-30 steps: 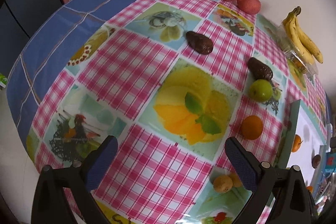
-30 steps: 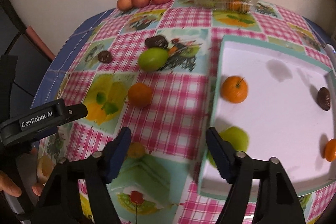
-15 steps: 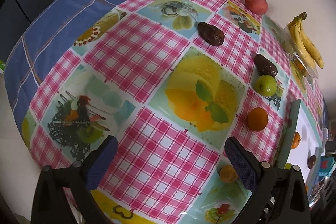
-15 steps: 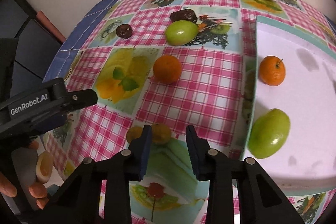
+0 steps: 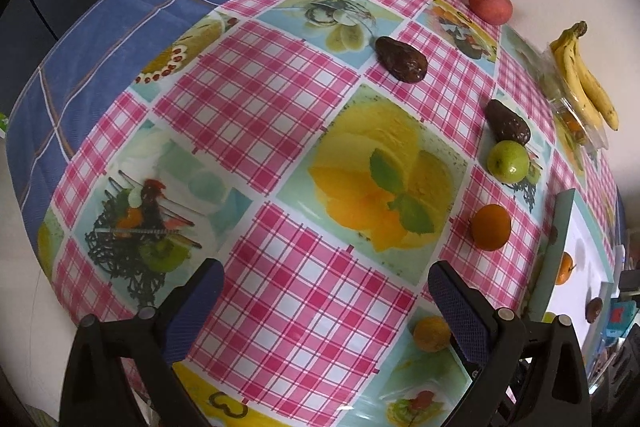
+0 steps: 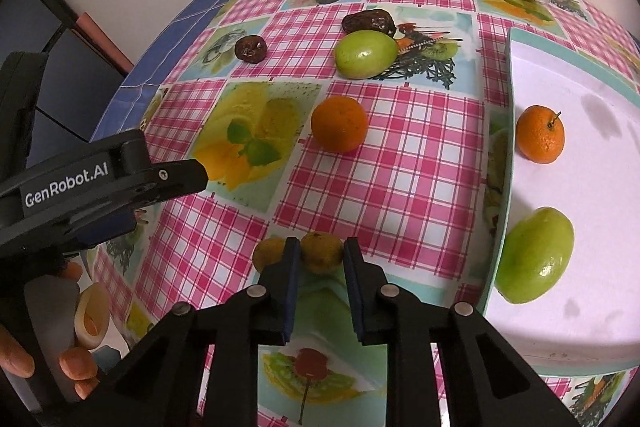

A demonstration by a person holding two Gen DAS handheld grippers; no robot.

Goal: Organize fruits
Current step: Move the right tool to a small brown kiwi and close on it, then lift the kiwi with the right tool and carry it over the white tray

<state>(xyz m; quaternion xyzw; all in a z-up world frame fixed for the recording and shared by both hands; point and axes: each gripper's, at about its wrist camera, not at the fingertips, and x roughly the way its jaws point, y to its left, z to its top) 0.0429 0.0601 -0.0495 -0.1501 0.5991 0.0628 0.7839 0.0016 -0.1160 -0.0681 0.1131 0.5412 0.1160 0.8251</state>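
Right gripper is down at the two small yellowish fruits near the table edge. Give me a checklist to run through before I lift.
1. One fruit only between the fingers: ok. The right gripper brackets the right-hand small fruit; the second small fruit sits outside its left finger.
2. Firm grip: cannot tell. The fingers look very near the fruit, but contact is not clear.
3. Neighbour free of the finger: not ok, it looks to be touching and may roll.
4. Space in the white tray: ok, room between the tangerine and green fruit.
5. Left gripper out of the way: ok, open and holding nothing.
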